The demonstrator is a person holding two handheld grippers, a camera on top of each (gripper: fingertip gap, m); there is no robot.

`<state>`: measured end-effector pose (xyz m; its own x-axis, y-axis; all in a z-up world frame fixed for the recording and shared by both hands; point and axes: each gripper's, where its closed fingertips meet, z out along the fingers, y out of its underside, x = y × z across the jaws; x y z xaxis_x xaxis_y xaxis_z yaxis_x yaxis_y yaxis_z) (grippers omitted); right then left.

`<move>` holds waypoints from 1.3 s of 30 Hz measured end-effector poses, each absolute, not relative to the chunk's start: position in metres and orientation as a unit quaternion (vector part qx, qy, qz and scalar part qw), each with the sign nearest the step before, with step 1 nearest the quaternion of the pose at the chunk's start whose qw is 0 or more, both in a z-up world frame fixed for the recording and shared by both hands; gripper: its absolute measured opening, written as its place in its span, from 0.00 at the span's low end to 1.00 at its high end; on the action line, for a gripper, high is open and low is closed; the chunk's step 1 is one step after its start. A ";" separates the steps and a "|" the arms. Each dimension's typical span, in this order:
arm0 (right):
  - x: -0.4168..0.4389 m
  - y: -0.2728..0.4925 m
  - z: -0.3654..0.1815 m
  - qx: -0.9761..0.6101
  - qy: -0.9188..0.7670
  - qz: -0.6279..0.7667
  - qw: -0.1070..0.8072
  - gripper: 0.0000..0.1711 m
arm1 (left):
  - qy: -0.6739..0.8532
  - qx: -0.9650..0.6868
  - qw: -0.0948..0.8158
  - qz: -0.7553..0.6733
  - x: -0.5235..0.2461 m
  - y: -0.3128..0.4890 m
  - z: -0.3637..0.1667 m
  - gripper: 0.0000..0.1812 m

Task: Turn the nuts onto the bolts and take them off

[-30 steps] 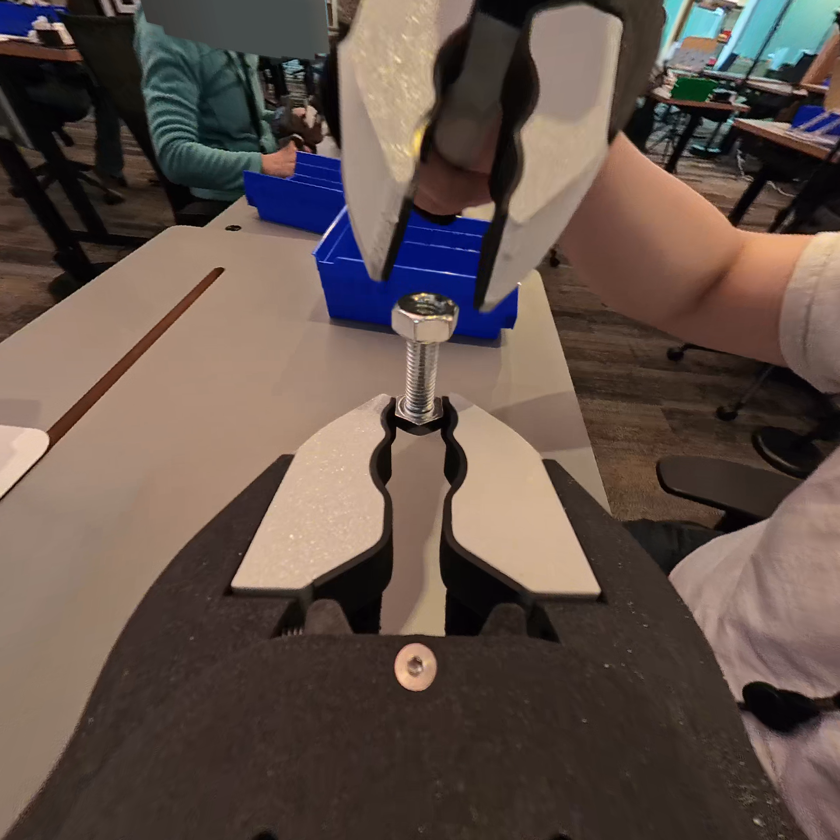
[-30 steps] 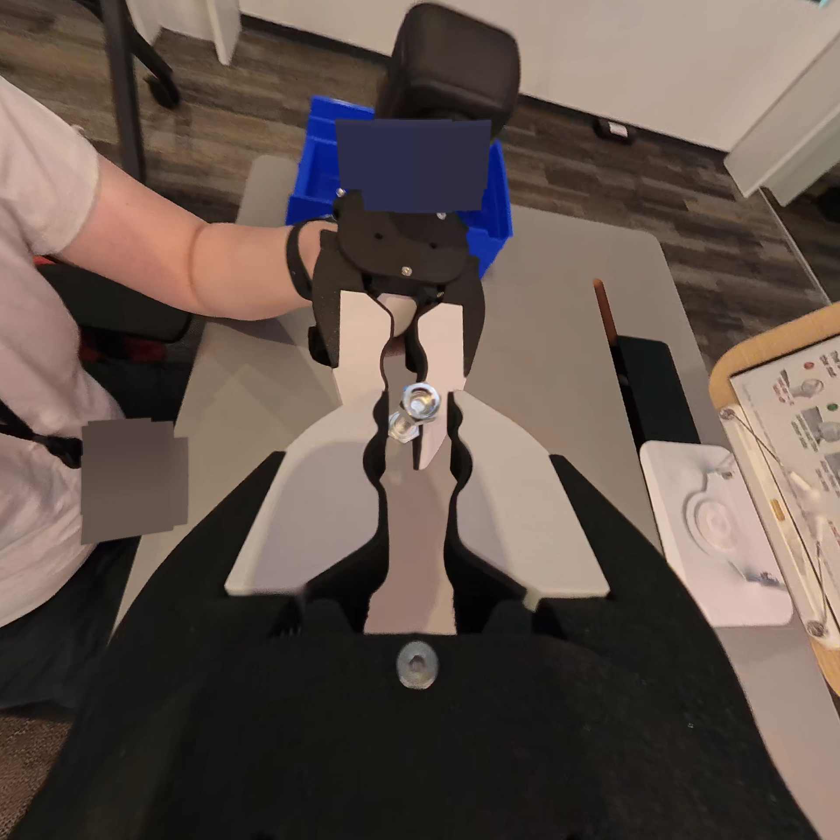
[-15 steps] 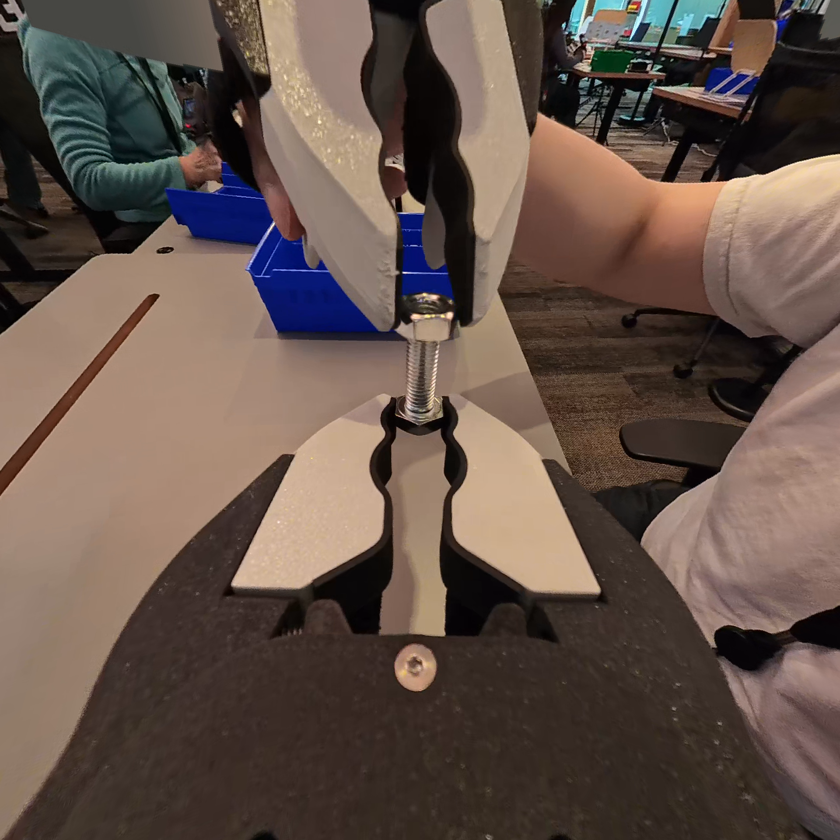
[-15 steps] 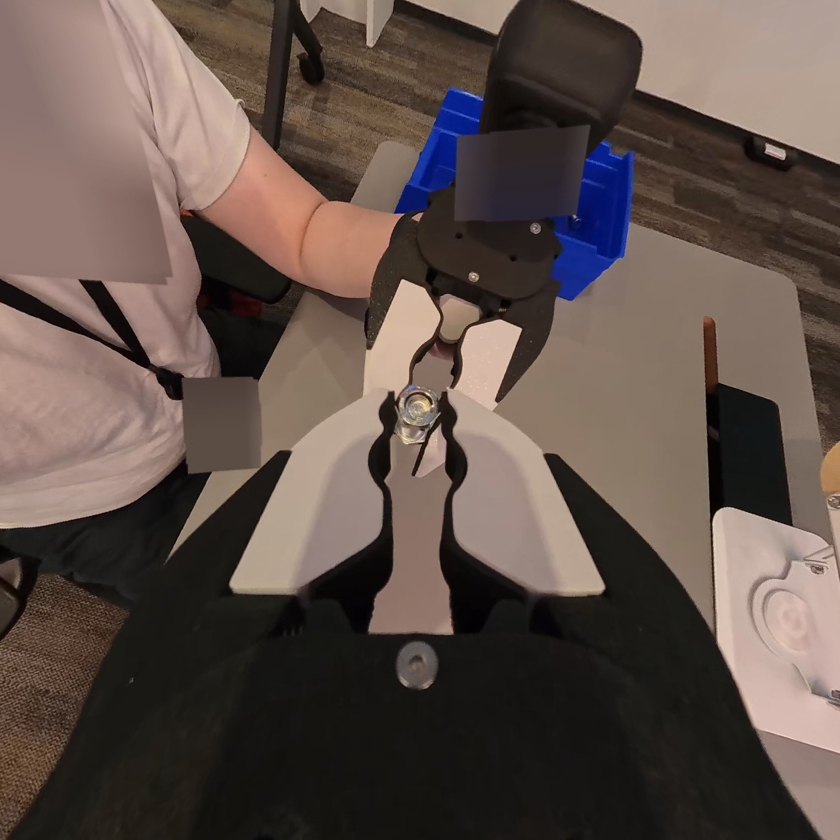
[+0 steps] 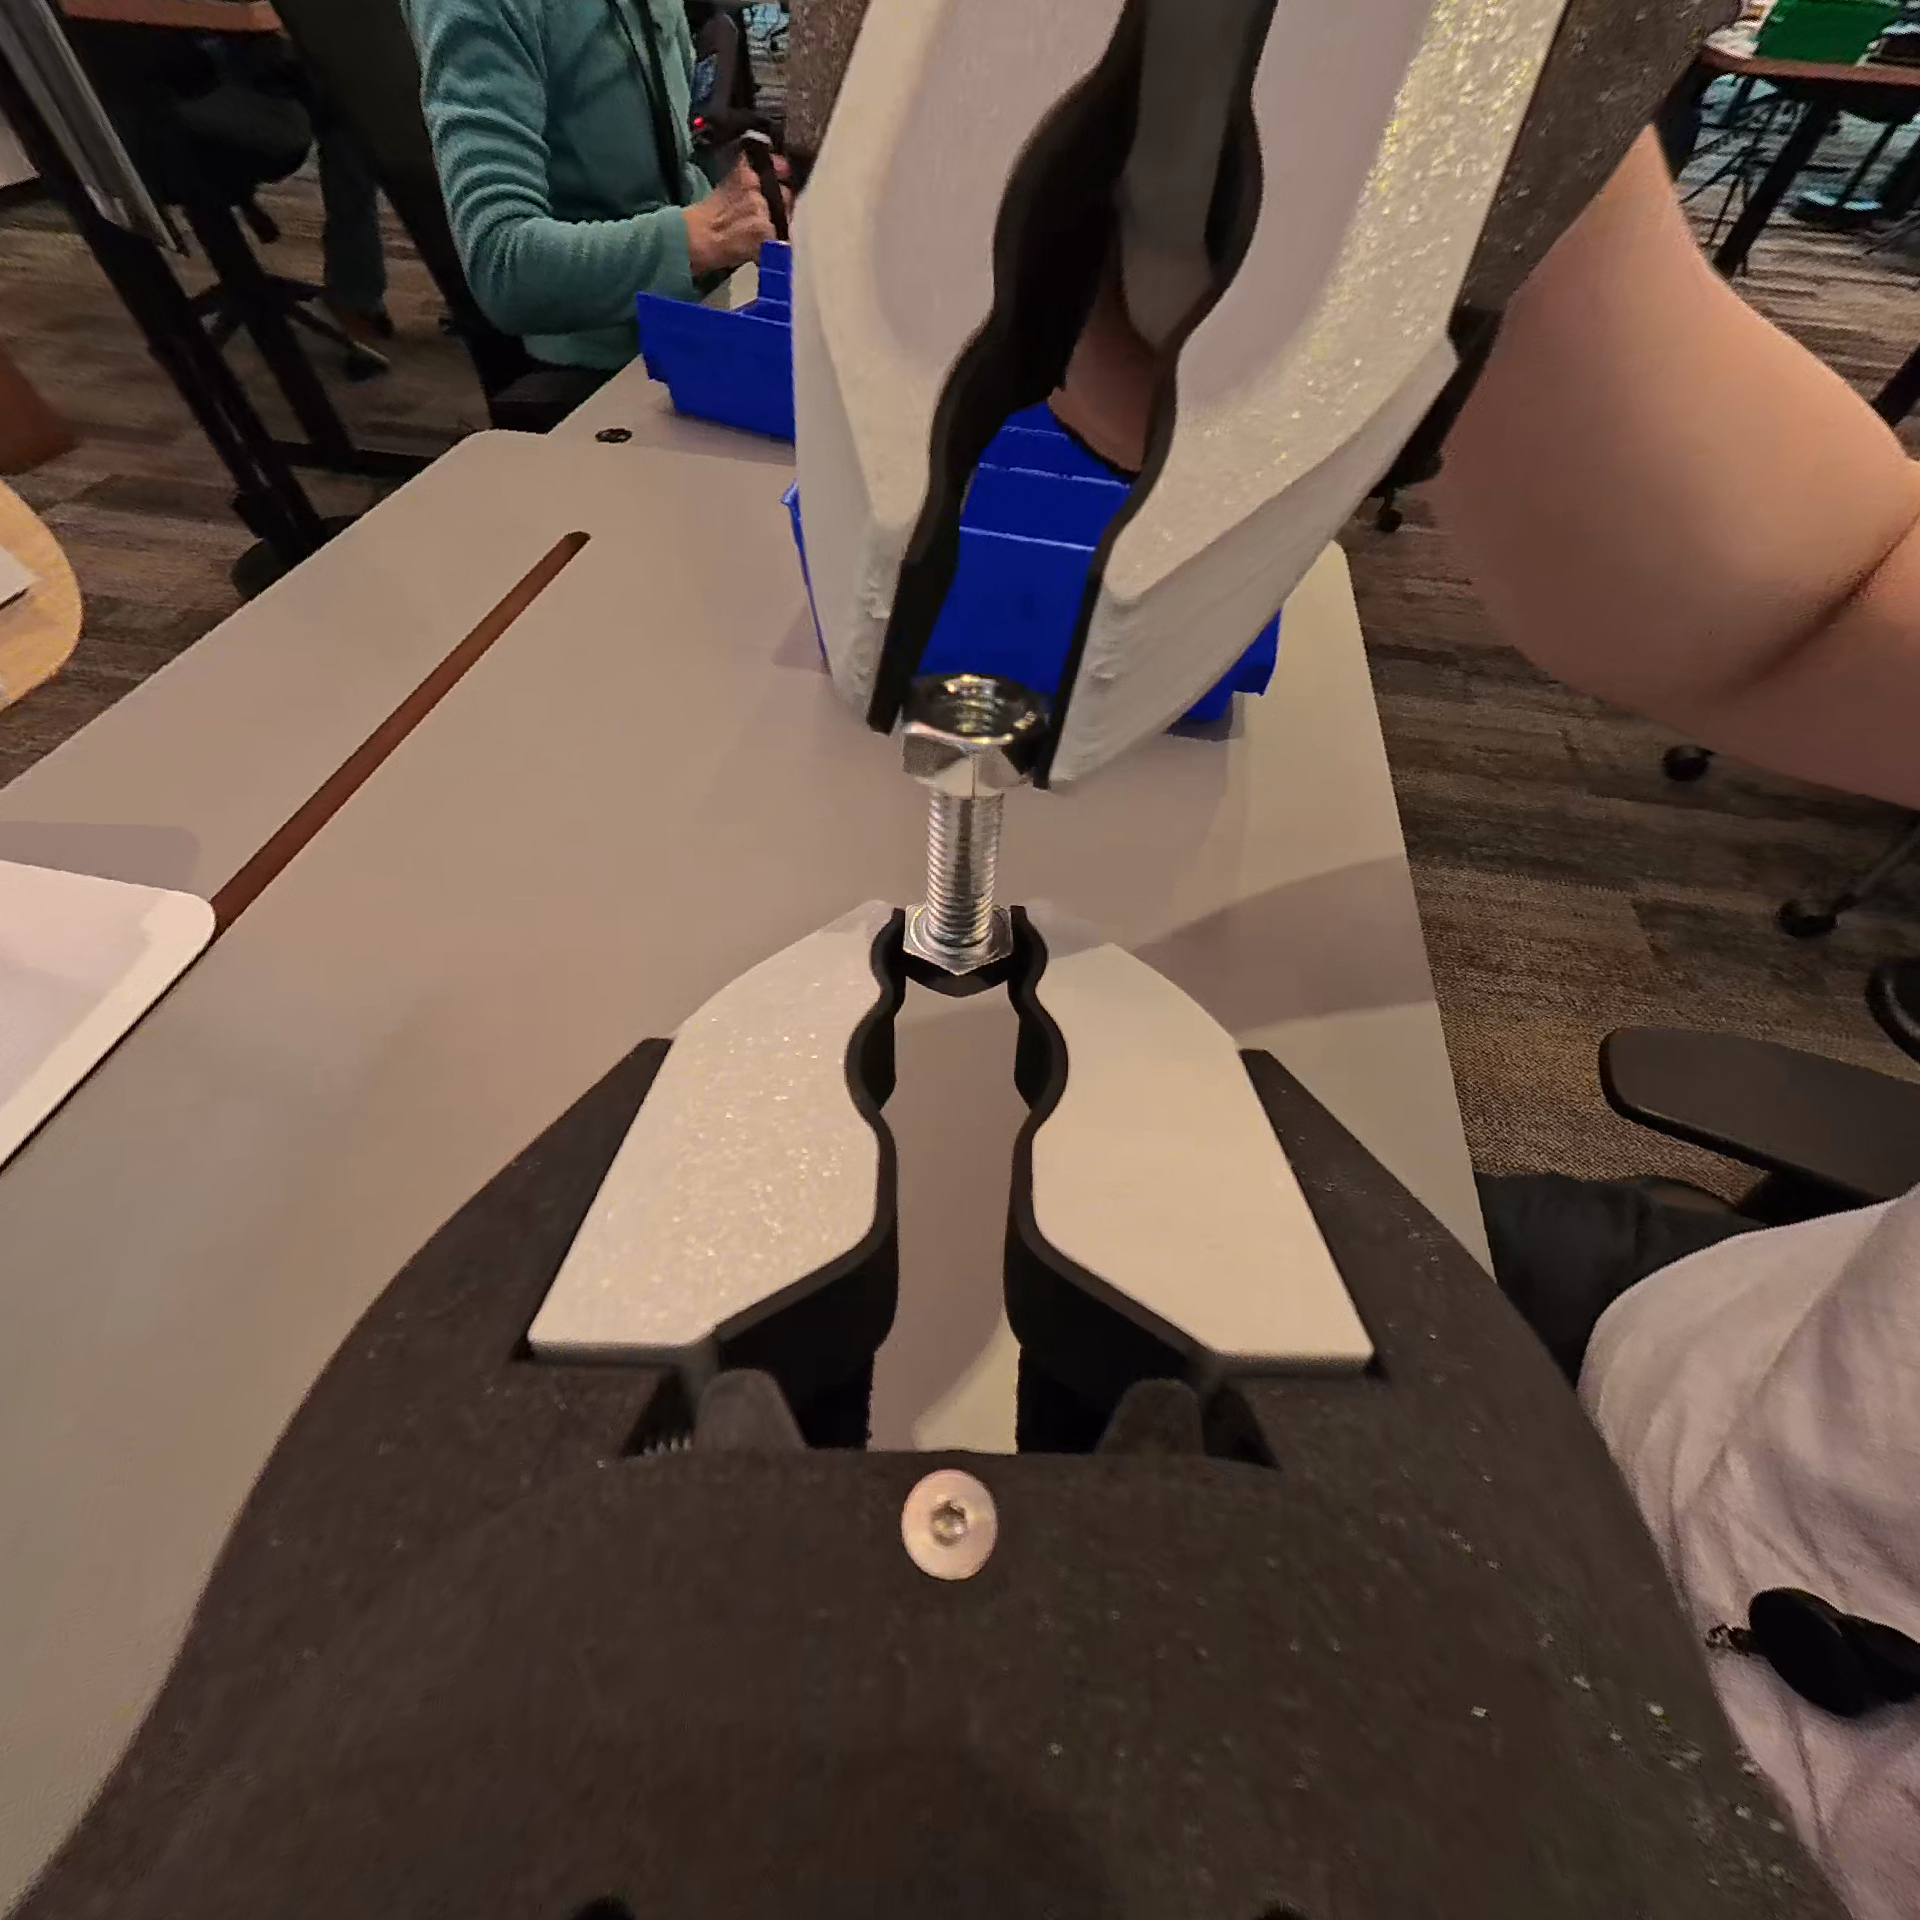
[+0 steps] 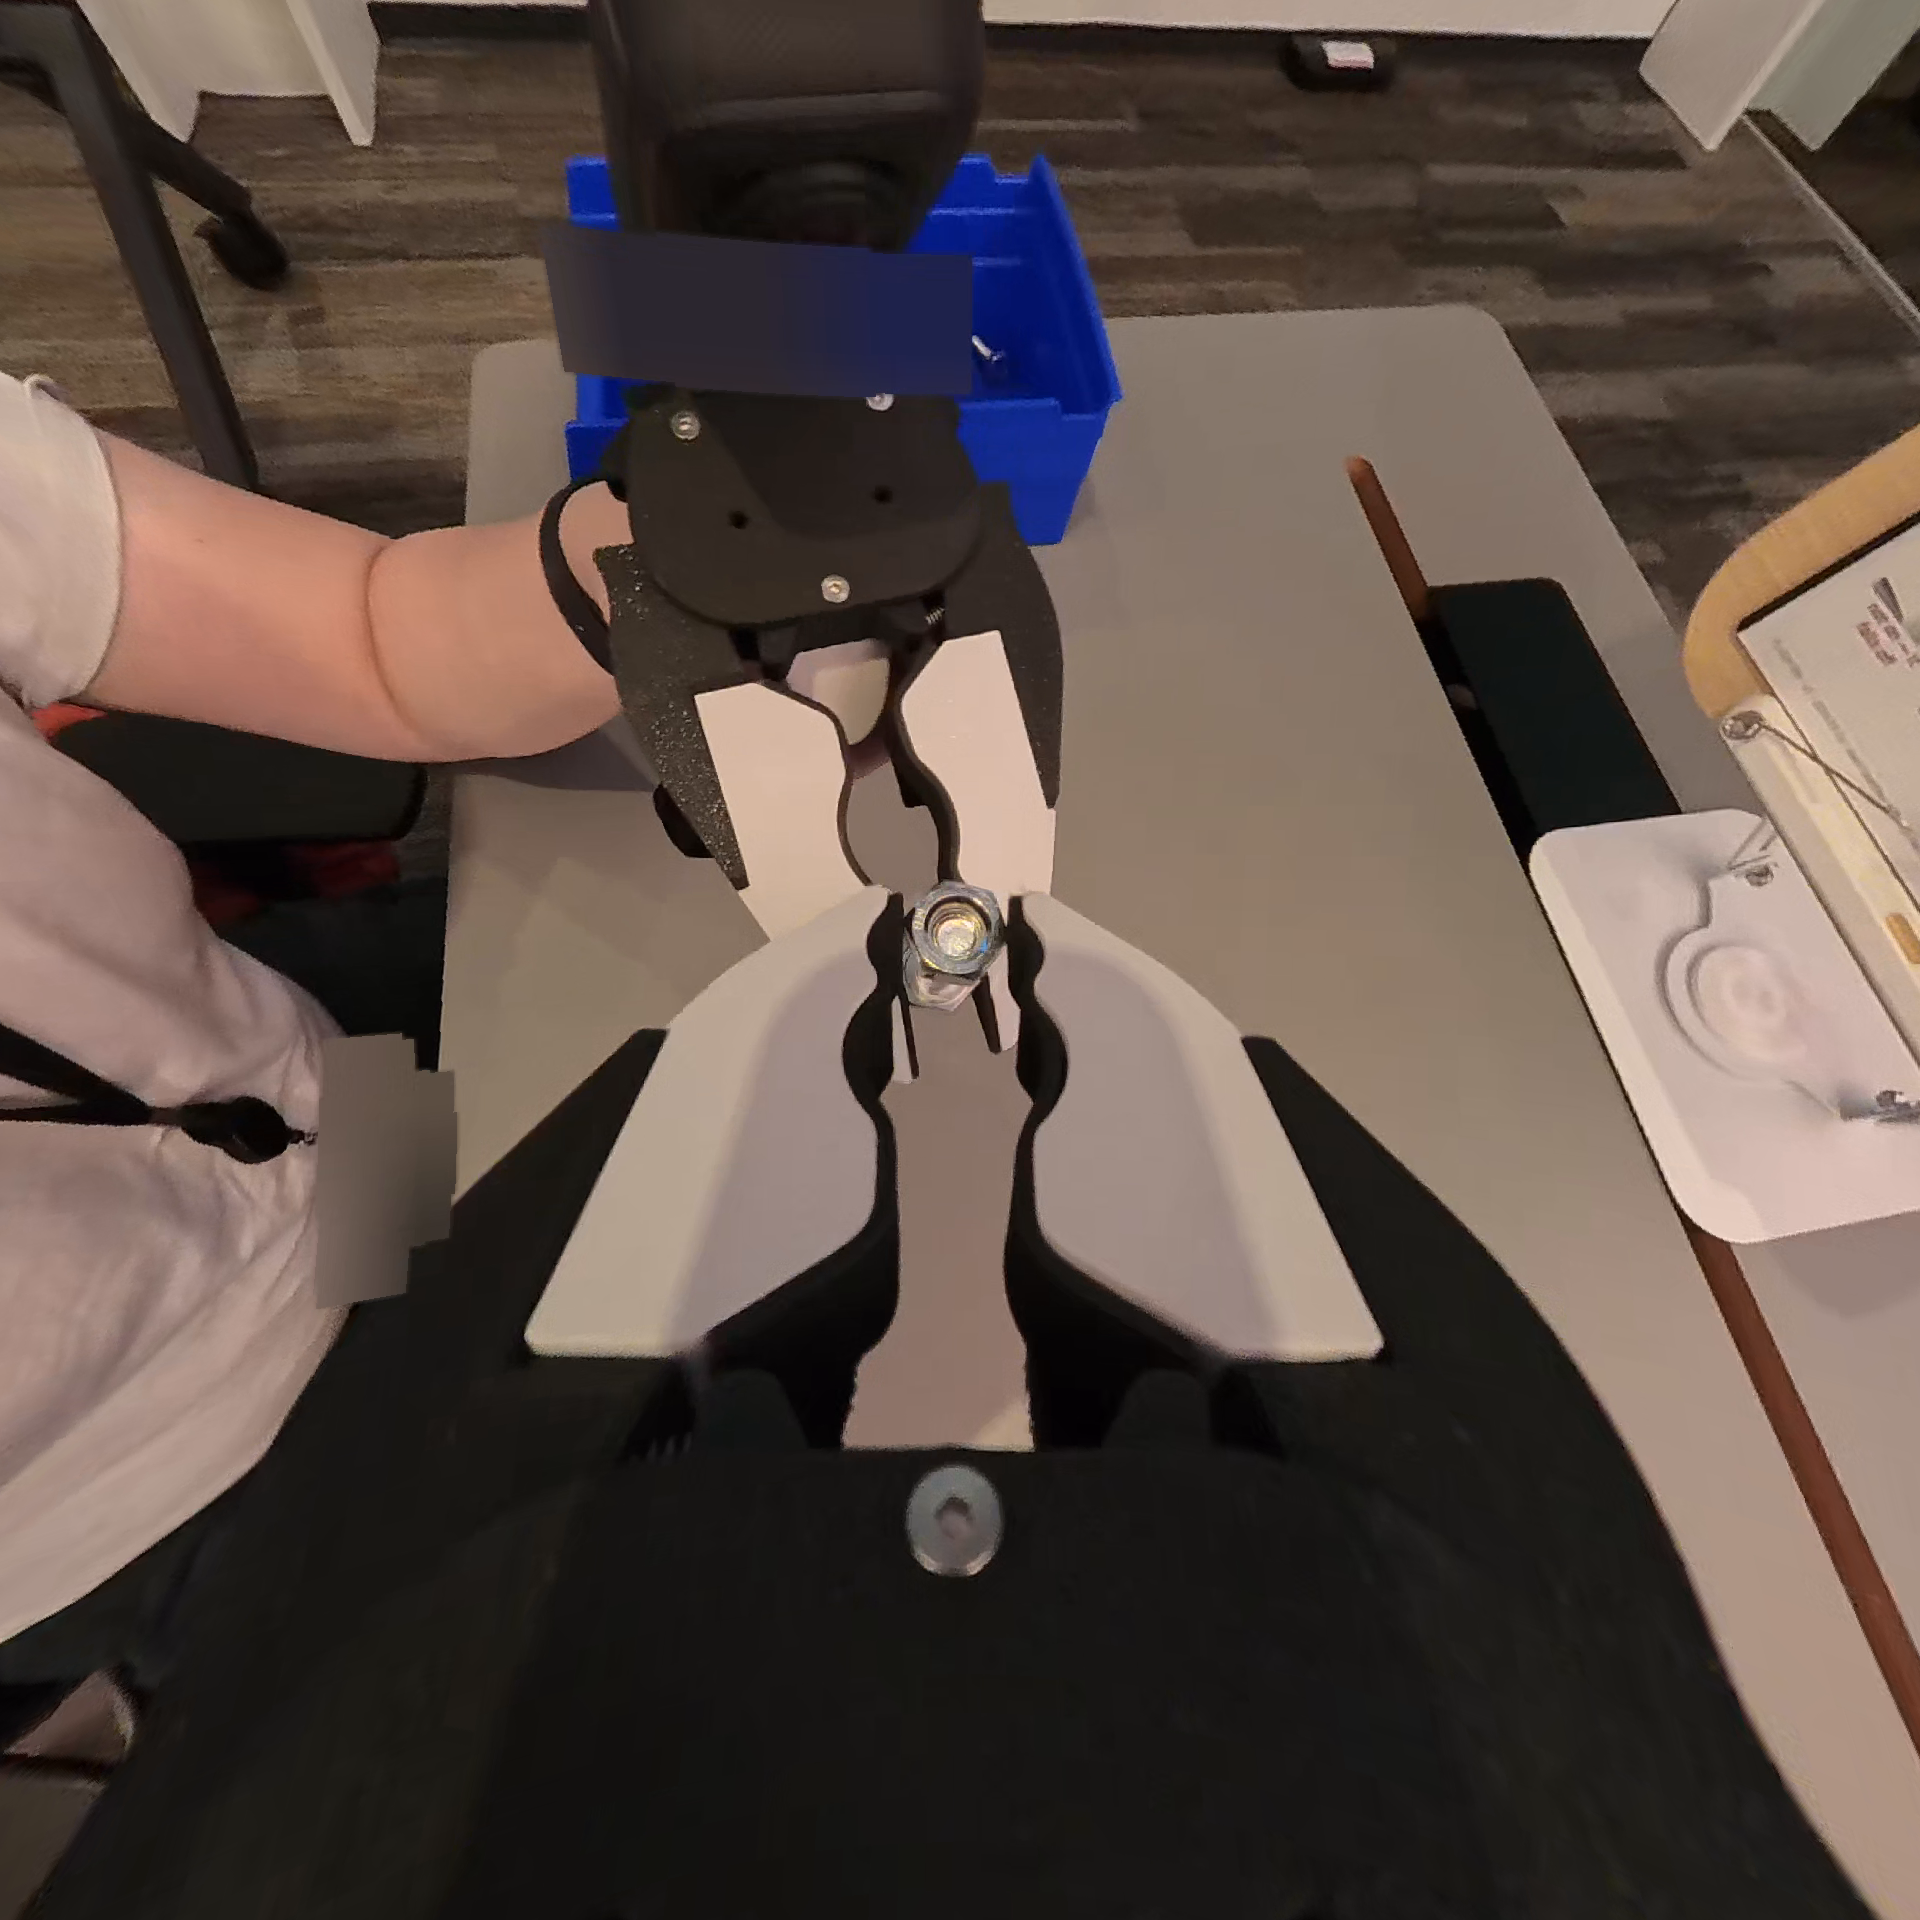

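left gripper (image 5: 954, 940) clamps bolt (image 5: 961, 871) head, bolt upright above table (image 5: 520, 935) | right gripper (image 5: 971, 717) pinches nut (image 5: 971, 732) at bolt's top | blue bin (image 5: 1013, 603) behind bolt, bare tabletop around

We see a grey table (image 5: 436, 935) with rounded corners; a long, narrow brown slot (image 5: 405, 717) runs along it. At its far end a blue bin (image 6: 1039, 416) with inner dividers stands directly on the top, close to the edge. In the left wrist view we note a second blue bin (image 5: 717, 353) on the adjoining surface beyond. Beside the slot, in the right wrist view, we find a white moulded tray (image 6: 1725, 1018) lying flat, and next to it a wood-rimmed board (image 6: 1725, 613) bearing a printed sheet.
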<state>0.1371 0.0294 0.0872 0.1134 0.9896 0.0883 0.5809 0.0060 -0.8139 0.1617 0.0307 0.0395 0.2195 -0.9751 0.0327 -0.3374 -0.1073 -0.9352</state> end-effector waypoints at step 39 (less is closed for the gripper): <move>0.146 -0.008 0.100 -0.536 -0.676 0.340 0.375 0.19 | 0.553 -0.595 0.401 -0.423 0.169 -0.008 0.050 0.10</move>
